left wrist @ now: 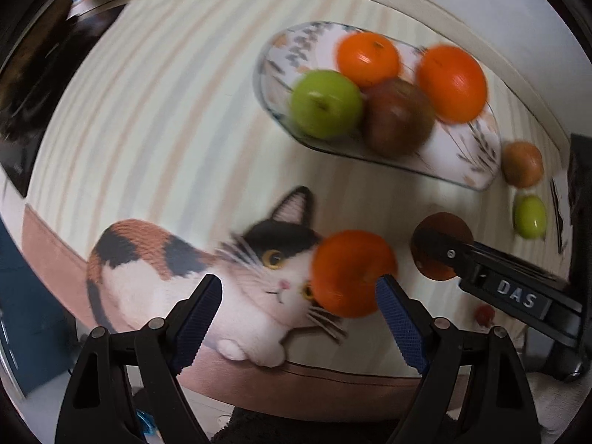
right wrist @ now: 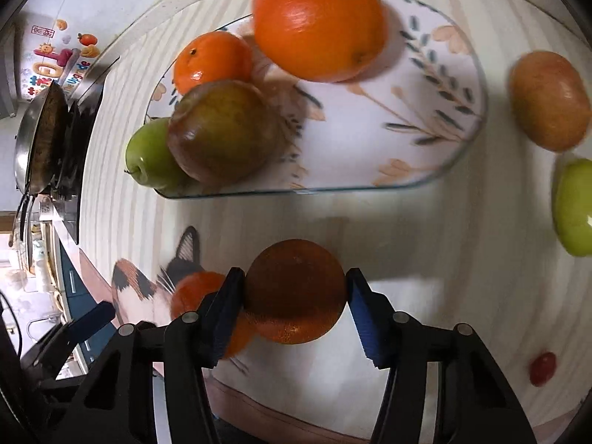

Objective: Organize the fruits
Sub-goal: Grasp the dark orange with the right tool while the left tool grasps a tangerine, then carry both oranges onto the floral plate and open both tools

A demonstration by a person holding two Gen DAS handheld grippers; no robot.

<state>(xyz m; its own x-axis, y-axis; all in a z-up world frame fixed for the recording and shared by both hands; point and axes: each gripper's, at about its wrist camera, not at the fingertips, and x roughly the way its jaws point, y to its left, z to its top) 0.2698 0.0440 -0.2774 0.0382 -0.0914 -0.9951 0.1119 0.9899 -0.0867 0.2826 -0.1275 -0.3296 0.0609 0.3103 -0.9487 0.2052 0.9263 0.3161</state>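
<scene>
My right gripper (right wrist: 296, 288) points down over a shadowed orange (right wrist: 296, 292) on the mat, with both blue pads against its sides. That orange (left wrist: 442, 222) also shows in the left wrist view. My left gripper (left wrist: 299, 296) is open above the cat picture, and a bright orange (left wrist: 351, 273) lies between its fingers, close to the right pad (left wrist: 396, 314). The flower-patterned glass plate (right wrist: 425, 111) holds two oranges (right wrist: 318, 22) (right wrist: 212, 61), a red-brown apple (right wrist: 222, 131) and a green apple (right wrist: 148, 155).
Off the plate to the right lie a reddish apple (right wrist: 549, 100), a green apple (right wrist: 575, 207) and a small red fruit (right wrist: 542, 368). A stove with a pan (right wrist: 44, 133) stands at the far left. The striped mat (left wrist: 148, 129) ends near the counter edge.
</scene>
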